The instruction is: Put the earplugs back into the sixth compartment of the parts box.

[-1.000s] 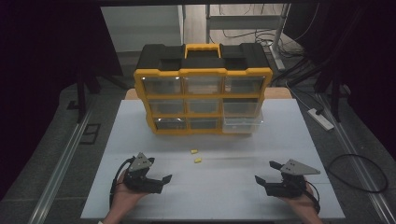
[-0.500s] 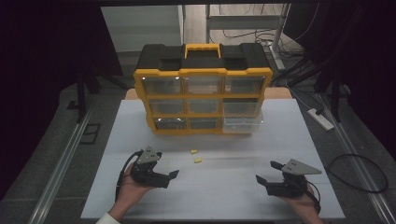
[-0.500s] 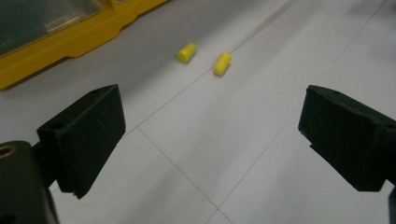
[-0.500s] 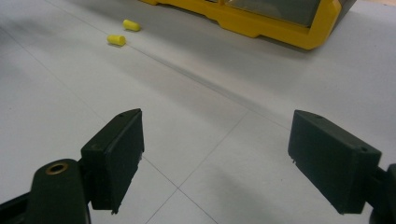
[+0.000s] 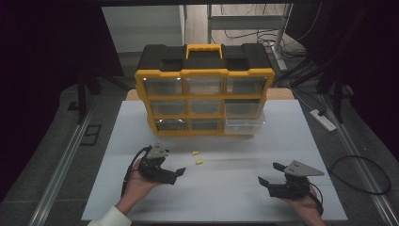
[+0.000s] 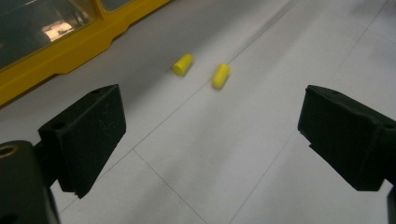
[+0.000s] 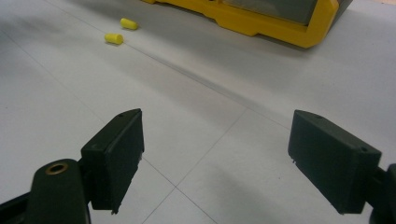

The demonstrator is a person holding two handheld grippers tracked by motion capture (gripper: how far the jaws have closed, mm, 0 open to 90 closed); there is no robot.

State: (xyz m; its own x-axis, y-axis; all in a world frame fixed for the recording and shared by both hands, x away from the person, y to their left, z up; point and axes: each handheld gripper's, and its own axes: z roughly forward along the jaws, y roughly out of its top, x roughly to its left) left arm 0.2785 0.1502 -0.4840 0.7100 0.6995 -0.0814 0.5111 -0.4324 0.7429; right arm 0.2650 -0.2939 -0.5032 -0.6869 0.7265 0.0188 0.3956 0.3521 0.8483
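Two small yellow cylinders lie on the white bench (image 5: 226,188), in front of the yellow-and-black drawer organiser (image 5: 204,96). The nearer yellow cylinder (image 5: 199,162) sits just beside the farther yellow cylinder (image 5: 194,152), apart from it, both on their sides. Both lie near the organiser's bottom row but clear of its base.

Left tongs (image 5: 175,173): held in the person's left hand (image 5: 139,181), low over the bench, aimed toward the cylinders. Jaws spread wide, nothing between them. In the left gripper view the two black jaws stand far apart at the frame's sides, and both cylinders lie ahead between them, farther out on the bench, with the organiser's yellow edge at upper left. The nearer cylinder is close to the tongs in the high view, not touching.

Right tongs (image 5: 269,174): held in the right hand (image 5: 306,201) at the bench's right front, well apart from the cylinders. Jaws spread, empty. The right gripper view shows both cylinders far off at upper left and the organiser's yellow base corner at the top.

Organiser: three rows of three clear drawers, black top with a yellow handle. The bottom-right drawer (image 5: 243,125) stands pulled out a little past the frame; the others sit flush. A white sleeve cuff (image 5: 109,219) shows at the left wrist.
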